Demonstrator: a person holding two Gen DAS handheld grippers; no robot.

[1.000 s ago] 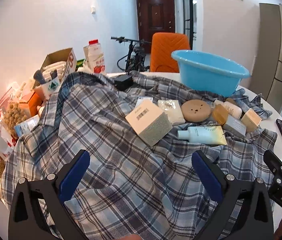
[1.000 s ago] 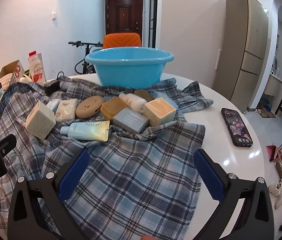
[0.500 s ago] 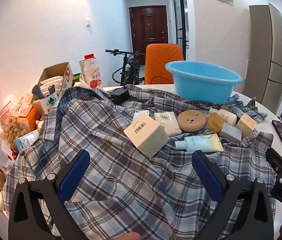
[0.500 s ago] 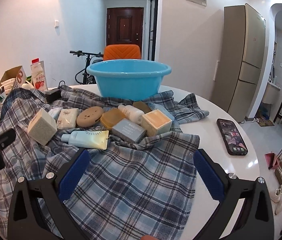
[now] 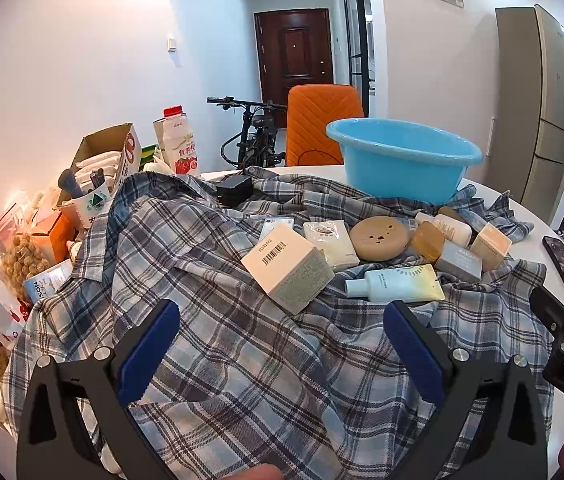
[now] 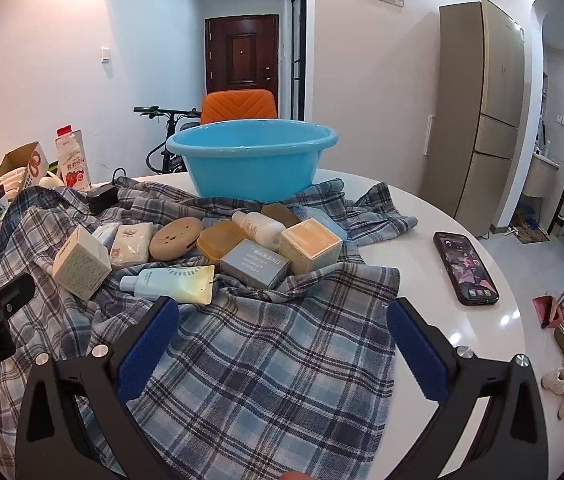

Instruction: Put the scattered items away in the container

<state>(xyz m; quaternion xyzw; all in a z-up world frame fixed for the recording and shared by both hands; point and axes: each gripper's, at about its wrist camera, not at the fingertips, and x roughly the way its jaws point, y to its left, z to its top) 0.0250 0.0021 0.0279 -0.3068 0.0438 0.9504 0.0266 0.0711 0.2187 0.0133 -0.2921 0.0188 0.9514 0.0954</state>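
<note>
White round table (image 6: 422,256), glossy, bare along its right edge. Draped over most of it, a blue-grey plaid shirt (image 6: 266,360), rumpled, reaching the near edge. Towards the far edge, standing on the shirt, a light-blue plastic basin (image 6: 254,164), upright, inside not visible.

Between basin and near edge, clustered on the cloth: cream carton with barcode (image 5: 288,268), tilted, at the left of the group; orange-topped cube box (image 6: 311,245) at the right; grey flat box (image 6: 255,263) touching it; pale tube (image 6: 172,282) lying nearest the grippers; tan round disc (image 6: 176,238); white sachet (image 6: 132,243); amber soap bar (image 6: 221,240); small cream bottle (image 6: 258,225) on its side.

Near the right edge, well apart, a black phone (image 6: 466,268), screen up.

Left gripper (image 5: 282,340) above the shirt's near folds, jaws spread wide, holding nothing. Right gripper (image 6: 284,336) likewise wide and empty, just short of the tube.
</note>
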